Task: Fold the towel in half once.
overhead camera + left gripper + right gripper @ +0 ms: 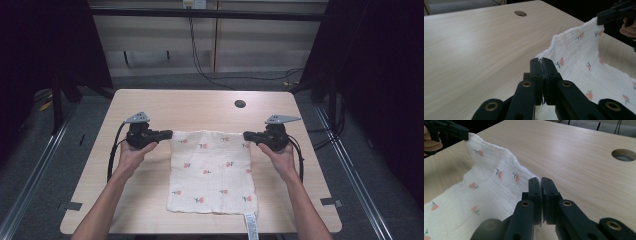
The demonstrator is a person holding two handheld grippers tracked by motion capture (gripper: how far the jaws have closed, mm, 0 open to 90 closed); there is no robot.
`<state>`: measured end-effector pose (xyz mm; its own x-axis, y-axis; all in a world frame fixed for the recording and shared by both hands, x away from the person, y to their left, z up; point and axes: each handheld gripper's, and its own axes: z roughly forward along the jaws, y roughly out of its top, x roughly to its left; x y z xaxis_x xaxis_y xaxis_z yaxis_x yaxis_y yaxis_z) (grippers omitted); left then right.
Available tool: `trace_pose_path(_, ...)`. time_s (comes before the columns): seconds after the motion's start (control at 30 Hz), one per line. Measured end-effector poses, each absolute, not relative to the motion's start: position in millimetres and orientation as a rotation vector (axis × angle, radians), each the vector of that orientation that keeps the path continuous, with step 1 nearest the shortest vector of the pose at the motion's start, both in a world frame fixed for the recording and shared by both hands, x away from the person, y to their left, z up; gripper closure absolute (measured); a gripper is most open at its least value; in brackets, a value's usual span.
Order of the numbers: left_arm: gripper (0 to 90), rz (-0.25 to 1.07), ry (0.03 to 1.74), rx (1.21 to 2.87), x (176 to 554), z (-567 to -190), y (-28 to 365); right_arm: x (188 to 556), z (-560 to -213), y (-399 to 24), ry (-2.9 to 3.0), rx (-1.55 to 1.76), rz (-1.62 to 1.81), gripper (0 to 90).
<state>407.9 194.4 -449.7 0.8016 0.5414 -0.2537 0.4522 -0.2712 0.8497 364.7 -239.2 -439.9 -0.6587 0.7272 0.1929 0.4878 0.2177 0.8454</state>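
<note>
Black left gripper [169, 133], black right gripper [246, 135], brass rivets, grey three-cornered top plates, black trailing cables, bare forearms

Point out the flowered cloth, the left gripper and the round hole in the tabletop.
flowered cloth [212, 172]: high view, middle of the fabric.
left gripper [170, 134]: high view, tips of its shut jaws at the cloth's far left corner.
round hole [240, 104]: high view, centre of the dark opening.

The cloth [212, 170] was a soft, crinkled white gauze, matt, printed with small pink flowers; a woven white label [251, 226] hung at its 6 o'clock edge. The table [200, 107] was pale wood-grain laminate, smooth with a faint sheen. The left gripper [542, 61] and right gripper [541, 180] were matt black plastic with brass-coloured rivets.
</note>
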Motion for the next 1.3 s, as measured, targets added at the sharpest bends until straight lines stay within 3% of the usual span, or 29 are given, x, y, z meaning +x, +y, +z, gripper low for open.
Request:
trace_pose_path(0.47,88.2,0.132,0.704,1.873,379.8,-423.7,206.6,337.0,-410.1,-242.0,2.251,1.059,1.459,87.2)
trace_pose_path(0.7,88.2,0.194,0.645,1.884,357.9,-411.6,214.4,323.8,-406.3,-243.5,2.261,1.029,1.468,87.2)
trace_pose_path(1.3,88.2,0.150,0.570,1.920,322.8,-410.5,219.2,280.6,-407.4,-246.6,2.302,0.965,1.451,87.1)
